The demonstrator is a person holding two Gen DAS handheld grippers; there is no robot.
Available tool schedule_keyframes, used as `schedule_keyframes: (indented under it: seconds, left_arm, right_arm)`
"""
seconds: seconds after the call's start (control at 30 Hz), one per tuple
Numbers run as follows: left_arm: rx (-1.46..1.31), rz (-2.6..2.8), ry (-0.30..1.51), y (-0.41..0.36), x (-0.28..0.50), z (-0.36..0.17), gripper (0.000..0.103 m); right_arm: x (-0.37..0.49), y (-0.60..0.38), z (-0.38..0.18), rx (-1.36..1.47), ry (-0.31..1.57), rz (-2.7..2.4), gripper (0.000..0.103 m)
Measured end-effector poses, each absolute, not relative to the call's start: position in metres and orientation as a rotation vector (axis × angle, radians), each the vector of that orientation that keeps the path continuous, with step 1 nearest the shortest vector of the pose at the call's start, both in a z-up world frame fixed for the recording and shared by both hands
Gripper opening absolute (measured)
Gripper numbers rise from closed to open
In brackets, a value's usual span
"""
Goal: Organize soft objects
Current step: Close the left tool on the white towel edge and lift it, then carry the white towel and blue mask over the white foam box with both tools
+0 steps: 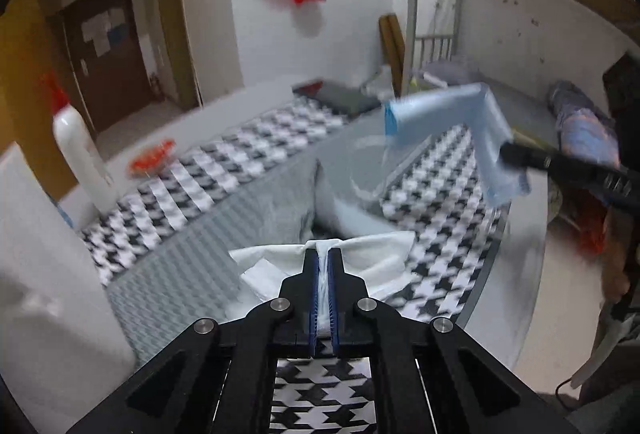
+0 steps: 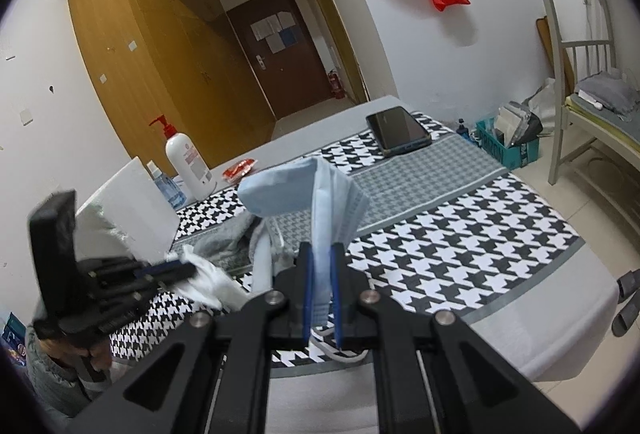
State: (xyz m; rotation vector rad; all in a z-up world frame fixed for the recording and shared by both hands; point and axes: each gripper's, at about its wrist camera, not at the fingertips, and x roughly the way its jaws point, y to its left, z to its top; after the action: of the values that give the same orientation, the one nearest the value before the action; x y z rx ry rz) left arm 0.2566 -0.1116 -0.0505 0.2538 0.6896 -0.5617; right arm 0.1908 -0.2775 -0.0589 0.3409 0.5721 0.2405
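Observation:
My left gripper is shut on a white folded cloth just above the houndstooth tablecloth; it also shows at the left of the right wrist view with the white cloth. My right gripper is shut on a light blue face mask and holds it up in the air above the table. In the left wrist view the mask hangs from the right gripper at the right. A grey cloth lies crumpled beyond the white one.
A white pump bottle, a small clear bottle and a white box stand at the table's left. A red packet and a black phone lie farther back. A teal box and a bed frame are at the right.

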Motion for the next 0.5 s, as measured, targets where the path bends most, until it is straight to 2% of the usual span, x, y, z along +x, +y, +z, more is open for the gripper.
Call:
schedule_keyframes:
  seconds: [0.2,0.5]
  left_arm:
    - [0.227,-0.557,0.581,-0.099,0.243,-0.011,0.005]
    - [0.203,-0.533,0.505,-0.081,0.228,0.011,0.005]
  right_arm:
    - [0.187,-0.275,-0.049,0.331,0.541,0.260,0.011]
    - [0.178,-0.269,-0.032,0.313,0.500,0.275,0.011]
